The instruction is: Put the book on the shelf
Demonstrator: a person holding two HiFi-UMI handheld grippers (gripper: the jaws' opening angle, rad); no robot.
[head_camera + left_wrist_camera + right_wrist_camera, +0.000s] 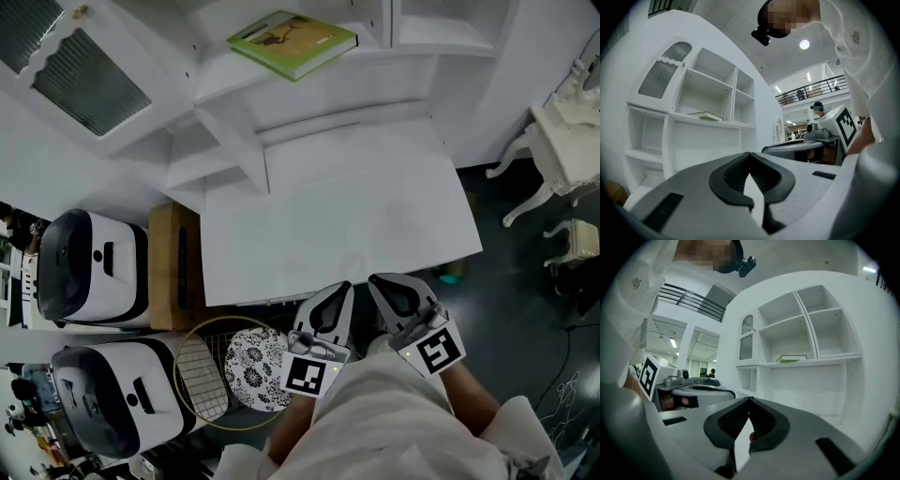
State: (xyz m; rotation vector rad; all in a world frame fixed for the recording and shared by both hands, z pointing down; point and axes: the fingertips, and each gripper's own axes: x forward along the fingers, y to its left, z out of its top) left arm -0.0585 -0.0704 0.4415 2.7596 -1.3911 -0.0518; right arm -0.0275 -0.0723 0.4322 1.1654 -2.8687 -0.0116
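A green-covered book [292, 42] lies flat on a shelf of the white cabinet [234, 131], far beyond both grippers. It also shows in the left gripper view as the book [705, 116] and in the right gripper view as the book [791, 358]. My left gripper [339, 289] and right gripper [380, 281] sit side by side at the desk's near edge, close to the person's body. The left gripper [750, 154] is shut with nothing in it. Empty too, the right gripper [750, 400] has its tips together.
A white desk top [337, 225] lies between the grippers and the cabinet. Left of it stand a wooden box [173, 267] and two white appliances [94, 267] [112, 398]. A patterned round plate [251, 367] lies in a wire ring. A white chair [562, 150] is at right.
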